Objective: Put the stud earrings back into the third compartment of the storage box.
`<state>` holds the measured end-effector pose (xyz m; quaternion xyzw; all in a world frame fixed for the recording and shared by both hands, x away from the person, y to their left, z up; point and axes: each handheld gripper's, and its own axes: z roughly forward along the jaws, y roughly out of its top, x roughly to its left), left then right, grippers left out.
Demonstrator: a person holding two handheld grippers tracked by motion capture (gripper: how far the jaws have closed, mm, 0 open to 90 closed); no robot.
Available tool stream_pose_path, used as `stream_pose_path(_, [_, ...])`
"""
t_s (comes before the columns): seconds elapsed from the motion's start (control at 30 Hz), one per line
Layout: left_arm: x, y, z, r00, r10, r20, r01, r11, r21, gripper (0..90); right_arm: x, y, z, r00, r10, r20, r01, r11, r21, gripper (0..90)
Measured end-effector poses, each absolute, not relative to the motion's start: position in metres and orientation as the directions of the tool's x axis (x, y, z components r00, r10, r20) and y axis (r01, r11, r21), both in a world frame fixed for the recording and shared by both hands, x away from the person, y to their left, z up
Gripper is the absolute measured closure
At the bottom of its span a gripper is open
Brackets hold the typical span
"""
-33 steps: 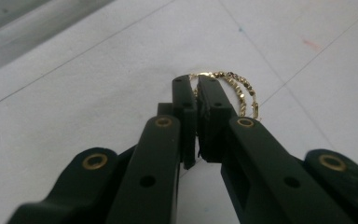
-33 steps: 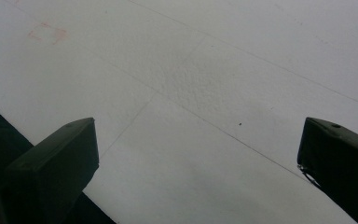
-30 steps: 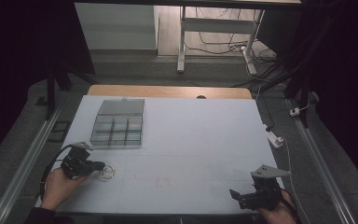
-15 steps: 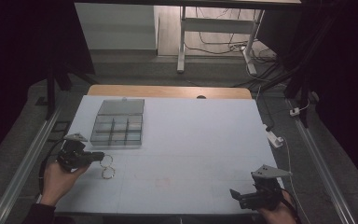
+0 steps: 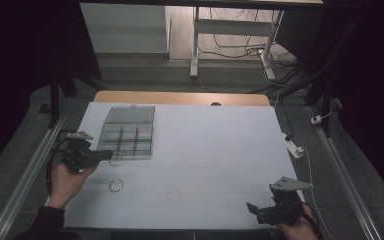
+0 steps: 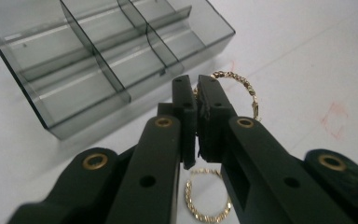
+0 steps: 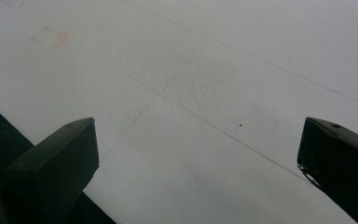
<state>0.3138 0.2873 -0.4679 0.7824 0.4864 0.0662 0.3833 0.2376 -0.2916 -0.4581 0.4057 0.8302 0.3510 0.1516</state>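
Gold beaded bracelet, a thin chain-like ring, hung clamped by its edge between the tips of the left gripper, whose black jaws were pressed together on it with most of the loop jutting out beyond and to one side of them. Just ahead of those tongs stood the smoky clear plastic organiser box, divided into open compartments, its near wall close to the dangling loop; in the high view the left gripper was poised at the box's near corner. A second gold beaded bracelet lay flat on the white table below and behind the closed tips, and showed in the high view a little nearer the person than the tongs. The right gripper rested at the table's near edge, well apart from the work, its jaws spread wide with nothing between them. The hold looked slight: with only a sliver of the ring pinched, a jolt or a knock against the box wall could have twisted it free and dropped it outside the compartments. Released from too far above, the light loop might have bounced or rolled off a divider into the wrong section.
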Motion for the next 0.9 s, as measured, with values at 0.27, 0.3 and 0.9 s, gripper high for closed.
stream_pose_path(0.27, [0.336, 0.279, -0.465, 0.52, 0.814, -0.259, 0.697, -0.229, 0.68, 86.6, 0.238, -0.292, -0.458, -0.625, 0.78, 0.032, 0.567, 0.425, 0.705, 0.0])
stream_pose_path(0.3, [0.338, 0.278, -0.465, 0.519, 0.815, -0.258, 0.696, -0.228, 0.68, 86.6, 0.238, -0.292, -0.458, -0.624, 0.78, 0.033, 0.568, 0.425, 0.705, 0.0])
stream_pose_path(0.9, [0.384, 0.258, -0.465, 0.483, 0.844, -0.233, 0.703, -0.215, 0.678, 86.5, 0.238, -0.292, -0.459, -0.623, 0.781, 0.038, 0.57, 0.421, 0.706, 0.0])
